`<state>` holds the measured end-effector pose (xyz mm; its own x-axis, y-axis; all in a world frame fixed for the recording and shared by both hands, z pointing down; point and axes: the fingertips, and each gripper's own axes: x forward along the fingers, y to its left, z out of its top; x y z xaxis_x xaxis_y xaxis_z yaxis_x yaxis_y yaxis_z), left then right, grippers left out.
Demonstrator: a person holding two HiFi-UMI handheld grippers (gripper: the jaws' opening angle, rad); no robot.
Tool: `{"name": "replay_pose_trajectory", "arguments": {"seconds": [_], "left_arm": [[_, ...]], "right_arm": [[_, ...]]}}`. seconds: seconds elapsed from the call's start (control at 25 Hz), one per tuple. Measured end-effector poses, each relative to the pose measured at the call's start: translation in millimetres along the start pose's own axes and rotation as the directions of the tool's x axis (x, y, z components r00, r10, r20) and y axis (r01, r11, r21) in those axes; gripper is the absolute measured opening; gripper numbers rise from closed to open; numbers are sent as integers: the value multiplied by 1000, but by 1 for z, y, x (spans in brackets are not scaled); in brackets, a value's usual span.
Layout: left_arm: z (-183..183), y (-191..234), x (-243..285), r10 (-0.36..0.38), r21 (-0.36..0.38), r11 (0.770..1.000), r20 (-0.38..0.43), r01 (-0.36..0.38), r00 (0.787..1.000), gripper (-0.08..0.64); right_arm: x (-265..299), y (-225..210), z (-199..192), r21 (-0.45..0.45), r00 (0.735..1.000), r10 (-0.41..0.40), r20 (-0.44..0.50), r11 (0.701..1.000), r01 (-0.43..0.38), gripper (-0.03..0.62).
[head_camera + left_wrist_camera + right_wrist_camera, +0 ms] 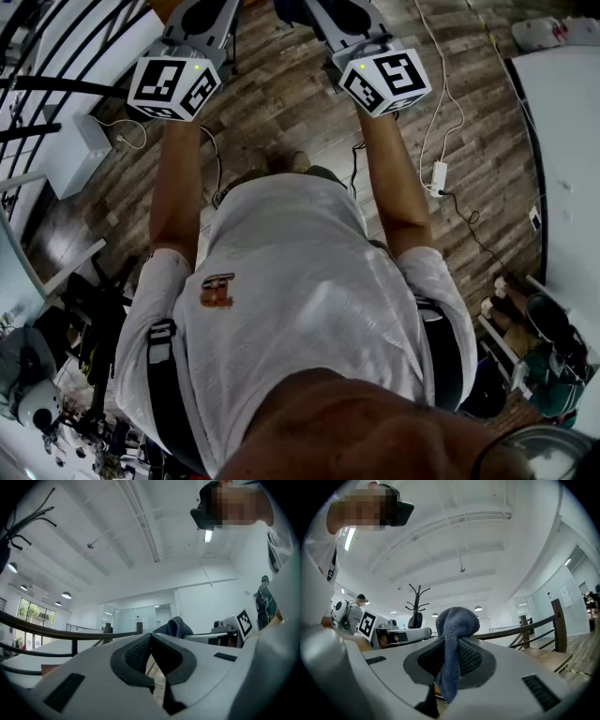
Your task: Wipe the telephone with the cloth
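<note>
Right: the right gripper is clamped on the blue cloth, which bunches above the jaw tips, while the left gripper is pinched closed on nothing. The head view shows both over open wooden floor, with a white table edge to the right. Only the right gripper view shows the coat rack beyond.
</note>
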<state>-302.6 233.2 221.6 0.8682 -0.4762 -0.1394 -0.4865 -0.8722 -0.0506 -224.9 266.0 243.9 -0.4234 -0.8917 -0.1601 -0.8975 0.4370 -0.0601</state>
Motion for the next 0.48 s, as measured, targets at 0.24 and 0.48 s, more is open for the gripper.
{"name": "replay_pose_trajectory", "arguments": {"seconds": [0.24, 0.48], "left_arm": [[-1, -11, 7, 21, -5, 1000, -2, -21, 1000, 17], [-8, -19, 26, 63, -4, 998, -10, -63, 998, 17]], "right_arm": [[-13, -9, 6, -8, 1000, 10, -3, 1000, -10, 72], [-32, -38, 9, -10, 1000, 14, 0, 1000, -14, 72]]}}
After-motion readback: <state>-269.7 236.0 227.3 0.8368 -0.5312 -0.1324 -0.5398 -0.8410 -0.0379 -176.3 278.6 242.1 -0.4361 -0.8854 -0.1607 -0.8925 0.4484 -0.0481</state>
